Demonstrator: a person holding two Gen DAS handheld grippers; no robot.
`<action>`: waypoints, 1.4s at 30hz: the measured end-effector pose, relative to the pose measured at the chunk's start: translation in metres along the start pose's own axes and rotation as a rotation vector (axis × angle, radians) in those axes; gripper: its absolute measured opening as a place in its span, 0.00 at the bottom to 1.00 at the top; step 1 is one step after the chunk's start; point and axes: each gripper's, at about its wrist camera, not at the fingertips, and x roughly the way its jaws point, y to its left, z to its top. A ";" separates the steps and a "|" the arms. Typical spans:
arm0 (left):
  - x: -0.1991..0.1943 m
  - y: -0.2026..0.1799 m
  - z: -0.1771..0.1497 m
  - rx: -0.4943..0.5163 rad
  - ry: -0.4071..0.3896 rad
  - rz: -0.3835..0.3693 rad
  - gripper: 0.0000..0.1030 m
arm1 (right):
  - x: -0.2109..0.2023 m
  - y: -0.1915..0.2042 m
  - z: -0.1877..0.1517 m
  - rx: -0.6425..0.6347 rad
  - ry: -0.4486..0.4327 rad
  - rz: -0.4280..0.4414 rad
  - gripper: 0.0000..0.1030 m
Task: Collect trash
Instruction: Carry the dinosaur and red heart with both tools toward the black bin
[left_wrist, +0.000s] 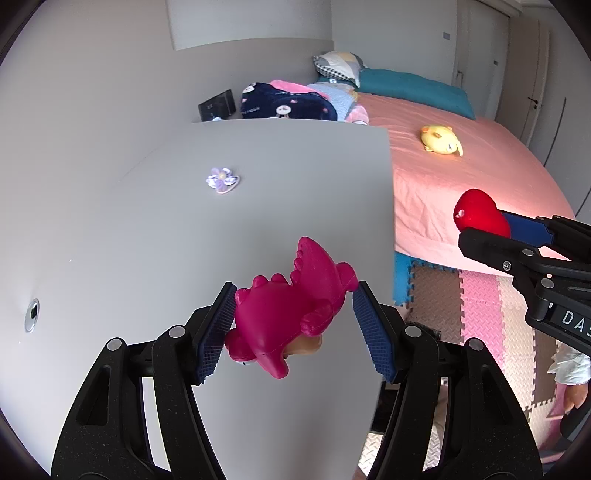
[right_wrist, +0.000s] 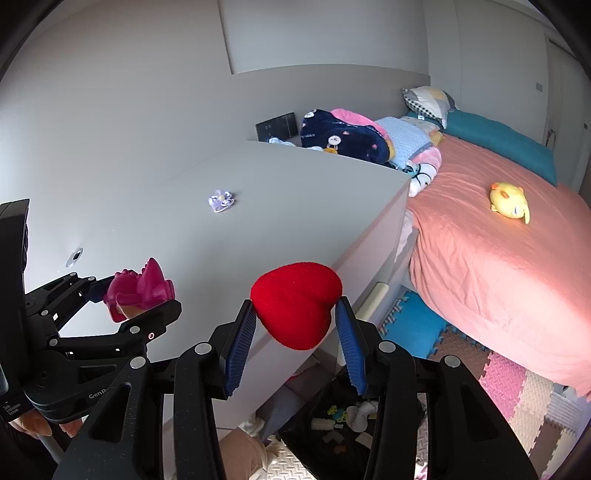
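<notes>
My left gripper (left_wrist: 293, 325) is shut on a magenta toy dinosaur (left_wrist: 291, 306), held above the grey desk top (left_wrist: 184, 240); in the right wrist view the same toy (right_wrist: 138, 291) shows at the left between that gripper's fingers. My right gripper (right_wrist: 295, 332) is shut on a red plush heart (right_wrist: 295, 308), held past the desk's right edge; the left wrist view shows the heart (left_wrist: 480, 212) over the bed's edge. A small purple flower hair tie (left_wrist: 221, 180) lies on the desk, far from both grippers. Below the right gripper stands a dark bin (right_wrist: 332, 424) holding several small items.
A bed with a pink sheet (right_wrist: 498, 258) fills the right side, with a yellow plush toy (right_wrist: 509, 202), folded blankets (right_wrist: 347, 138) and pillows on it. Foam puzzle mats (left_wrist: 480, 314) cover the floor. A cable hole (left_wrist: 32, 314) sits at the desk's left.
</notes>
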 end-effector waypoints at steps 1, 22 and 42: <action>0.000 -0.002 0.000 0.002 -0.001 -0.003 0.61 | -0.001 -0.002 -0.002 0.003 0.000 -0.001 0.45; 0.002 -0.071 0.002 0.088 -0.001 -0.078 0.61 | -0.031 -0.055 -0.033 0.082 -0.020 -0.062 0.45; 0.007 -0.128 0.009 0.166 0.001 -0.170 0.61 | -0.061 -0.107 -0.058 0.168 -0.032 -0.149 0.45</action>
